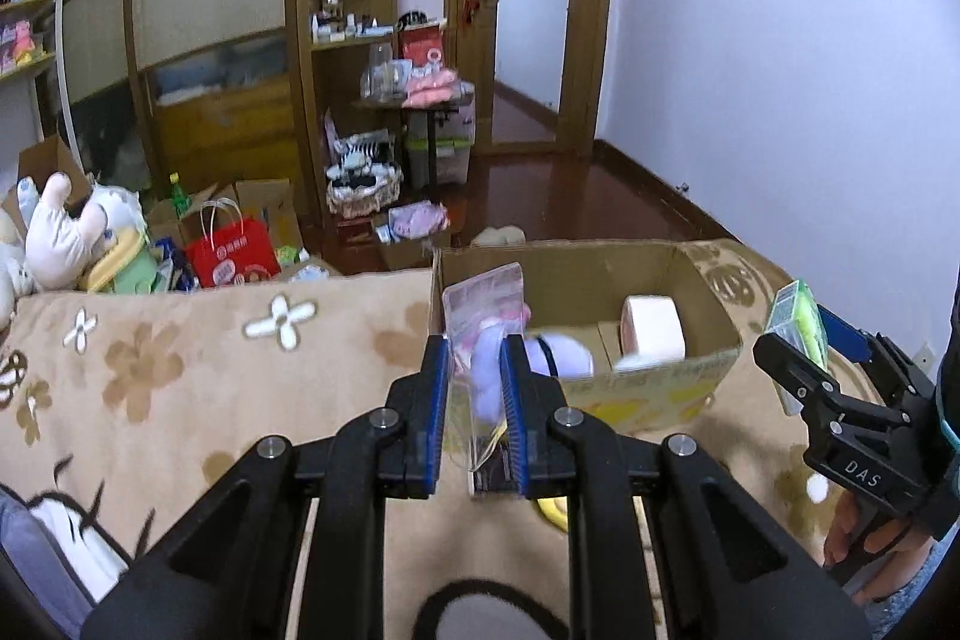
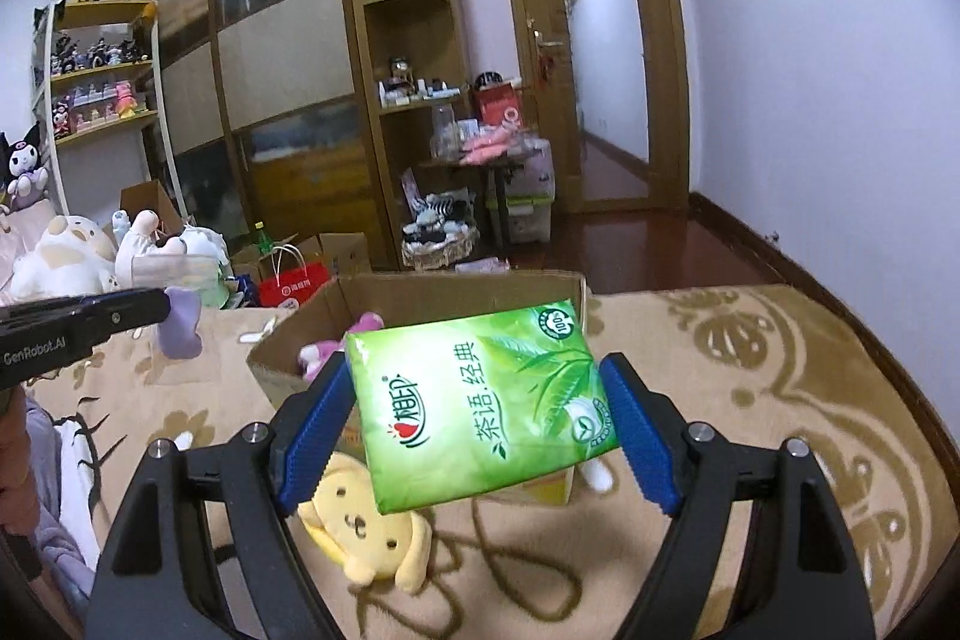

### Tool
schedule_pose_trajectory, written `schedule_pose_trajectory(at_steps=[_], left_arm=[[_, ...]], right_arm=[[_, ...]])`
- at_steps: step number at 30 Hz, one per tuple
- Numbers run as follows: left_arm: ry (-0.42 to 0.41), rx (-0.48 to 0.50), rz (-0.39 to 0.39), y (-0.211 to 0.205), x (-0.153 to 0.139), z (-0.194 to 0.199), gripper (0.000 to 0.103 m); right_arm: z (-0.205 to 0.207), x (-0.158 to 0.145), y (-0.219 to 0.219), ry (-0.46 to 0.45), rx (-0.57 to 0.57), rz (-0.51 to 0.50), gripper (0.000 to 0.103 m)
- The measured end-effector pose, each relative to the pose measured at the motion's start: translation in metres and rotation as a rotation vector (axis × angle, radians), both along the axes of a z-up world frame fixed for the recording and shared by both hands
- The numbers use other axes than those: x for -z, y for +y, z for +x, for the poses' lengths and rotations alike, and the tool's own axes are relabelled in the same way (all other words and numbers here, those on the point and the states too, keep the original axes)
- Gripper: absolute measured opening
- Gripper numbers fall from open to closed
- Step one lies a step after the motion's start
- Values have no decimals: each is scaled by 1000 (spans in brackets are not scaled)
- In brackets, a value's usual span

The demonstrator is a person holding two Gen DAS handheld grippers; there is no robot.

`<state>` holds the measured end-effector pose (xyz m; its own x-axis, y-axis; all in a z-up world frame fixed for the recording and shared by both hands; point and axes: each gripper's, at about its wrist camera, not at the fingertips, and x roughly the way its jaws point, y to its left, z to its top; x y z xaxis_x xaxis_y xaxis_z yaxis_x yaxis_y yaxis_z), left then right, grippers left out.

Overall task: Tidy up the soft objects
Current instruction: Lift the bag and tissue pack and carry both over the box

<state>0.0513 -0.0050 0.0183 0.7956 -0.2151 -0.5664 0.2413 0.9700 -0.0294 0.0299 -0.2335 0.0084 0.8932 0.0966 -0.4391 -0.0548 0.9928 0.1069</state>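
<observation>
My left gripper point(image 1: 474, 376) is shut on a clear bag holding a purple soft toy point(image 1: 485, 340), held up in front of the cardboard box point(image 1: 660, 274). In the right wrist view the toy point(image 2: 180, 319) sticks out past the left gripper at the left edge. My right gripper point(image 2: 480, 418) is shut on a green tissue pack point(image 2: 480, 400), held above the box's near corner point(image 2: 282, 358). It shows in the left wrist view point(image 1: 798, 322) at the right. The box holds a white roll point(image 1: 654, 328) and a pink plush point(image 2: 336, 349). A yellow plush point(image 2: 360, 526) lies on the blanket below the right gripper.
The box stands on a beige patterned blanket point(image 1: 180, 358) covering a bed. Beyond it are plush toys point(image 1: 66, 232), a red paper bag point(image 1: 234, 256), cartons, a small cluttered table point(image 1: 420, 100), wooden shelves and an open door point(image 1: 534, 10).
</observation>
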Motion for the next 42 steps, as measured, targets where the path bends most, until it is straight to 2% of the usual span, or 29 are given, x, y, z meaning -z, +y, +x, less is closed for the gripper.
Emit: schedule_pose_trajectory(at_steps=[6, 8, 15, 21, 25, 34, 42], left_arm=[[-44, 34, 32, -11, -17, 14, 17], [-48, 56, 19, -14, -21, 19, 17], [-66, 82, 30, -28, -21, 39, 17], [-42, 97, 39, -36, -4, 57, 17], [-40, 95, 88, -40, 9, 68, 17], [34, 106, 103, -49, 39, 86, 18], [111, 106, 51, -43, 56, 100, 19]], right_arm=[[15, -17, -2, -21, -7, -16, 86], [21, -22, -4, -29, -19, -8, 86], [46, -29, -5, -50, -60, 4, 86], [58, -14, -1, -17, -73, -5, 86], [67, -3, -3, 6, -80, 7, 86], [92, 21, -5, 53, -94, 37, 87], [107, 43, -9, 122, -86, 78, 87]])
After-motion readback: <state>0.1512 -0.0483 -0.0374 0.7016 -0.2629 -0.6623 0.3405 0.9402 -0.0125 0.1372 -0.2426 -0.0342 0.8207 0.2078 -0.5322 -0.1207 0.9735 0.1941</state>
